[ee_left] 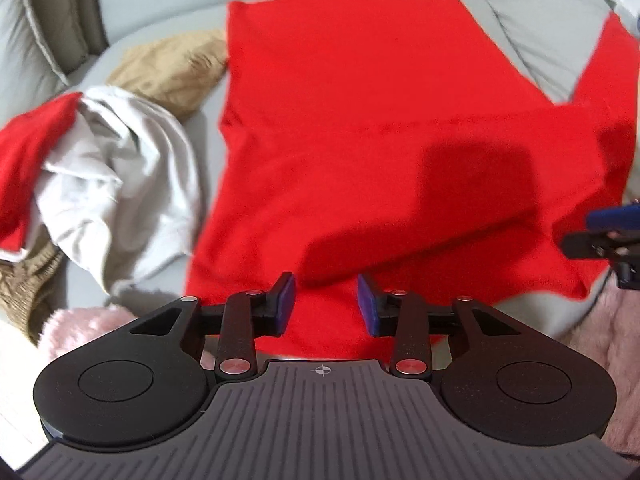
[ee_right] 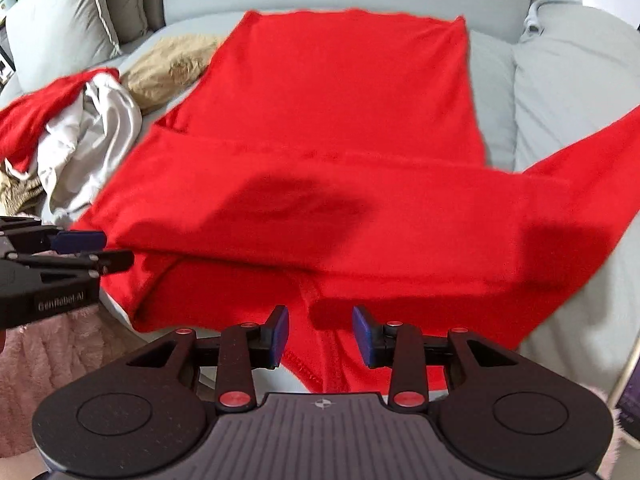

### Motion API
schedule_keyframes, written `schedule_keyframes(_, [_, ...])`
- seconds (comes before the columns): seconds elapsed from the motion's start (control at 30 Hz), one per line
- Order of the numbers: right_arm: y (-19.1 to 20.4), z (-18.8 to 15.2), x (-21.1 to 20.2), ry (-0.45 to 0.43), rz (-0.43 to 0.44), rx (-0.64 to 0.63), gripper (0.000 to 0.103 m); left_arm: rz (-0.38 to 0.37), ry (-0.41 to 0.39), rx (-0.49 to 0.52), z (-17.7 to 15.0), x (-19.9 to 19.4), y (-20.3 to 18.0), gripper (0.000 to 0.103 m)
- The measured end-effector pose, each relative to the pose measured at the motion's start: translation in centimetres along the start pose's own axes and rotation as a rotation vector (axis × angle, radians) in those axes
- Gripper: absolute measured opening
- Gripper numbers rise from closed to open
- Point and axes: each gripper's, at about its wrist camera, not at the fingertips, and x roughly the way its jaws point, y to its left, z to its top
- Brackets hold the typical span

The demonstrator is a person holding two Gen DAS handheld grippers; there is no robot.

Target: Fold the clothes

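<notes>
The red garment point(ee_left: 360, 120) lies spread on the grey sofa point(ee_left: 560, 32), one sleeve folded across. Both the left hand-held gripper point(ee_left: 326, 304) and right hand-held gripper point(ee_right: 320, 334) hover spread, empty. Next, probably: pinch the sleeve at 3 o'clock.

Both views are bright with soft, even daylight and no glare. Dark, soft-edged shadows fall on the red shirt point(ee_left: 360, 120) below each tool. The cloth and the sofa point(ee_right: 560, 92) are smeared with motion blur, while the tool bodies stay sharp. Fisheye bending curves the edges and darkens the corners.
</notes>
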Motion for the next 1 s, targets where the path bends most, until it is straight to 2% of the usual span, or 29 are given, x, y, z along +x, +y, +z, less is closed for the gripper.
schedule_keyframes(0.03, [-0.1, -0.4, 0.4, 0.018, -0.010, 0.001, 0.037, -0.008, 0.037, 0.002, -0.3, 0.6, 0.0, 0.049])
schedule_keyframes(0.1, [-0.2, -1.5, 0.7, 0.032, -0.010, 0.002, 0.039, -0.014, 0.048, -0.005, -0.7, 0.7, 0.1, 0.051])
schedule_keyframes(0.17, [-0.5, -2.2, 0.5, 0.087, 0.002, 0.019, 0.040, -0.006, 0.084, 0.004, -0.7, 0.6, 0.2, 0.051])
schedule_keyframes(0.23, [-1.0, -2.6, 0.2, 0.122, 0.018, 0.052, 0.040, 0.008, 0.096, 0.017, -0.6, 0.3, 0.0, 0.051])
schedule_keyframes(0.3, [-1.7, -2.6, -0.5, 0.111, 0.044, 0.083, 0.040, -0.009, 0.080, 0.019, -0.4, -0.4, -0.2, 0.052])
schedule_keyframes(0.4, [-3.7, -1.6, -2.3, 0.026, 0.103, 0.155, 0.043, -0.063, 0.020, -0.029, 0.6, -1.8, -0.1, 0.053])
schedule_keyframes(0.5, [-6.7, -0.1, -3.8, -0.067, 0.119, 0.250, 0.043, -0.050, -0.038, -0.057, 1.7, -2.6, 0.0, 0.054])
schedule_keyframes(0.57, [-8.5, 0.6, -4.4, -0.108, 0.107, 0.294, 0.043, -0.049, -0.046, -0.083, 2.2, -2.6, 0.4, 0.055])
schedule_keyframes(0.73, [-16.3, 3.1, -6.1, -0.256, 0.047, 0.442, 0.043, -0.039, -0.038, -0.126, 2.7, -2.1, 1.6, 0.055])
schedule_keyframes(0.83, [-22.6, 4.8, -7.2, -0.358, -0.015, 0.541, 0.043, -0.026, -0.012, -0.139, 2.7, -1.5, 2.1, 0.055])
schedule_keyframes(1.0, [-31.6, 7.9, -8.3, -0.483, -0.164, 0.656, 0.043, 0.003, 0.029, -0.163, 3.4, -0.3, 2.9, 0.055])
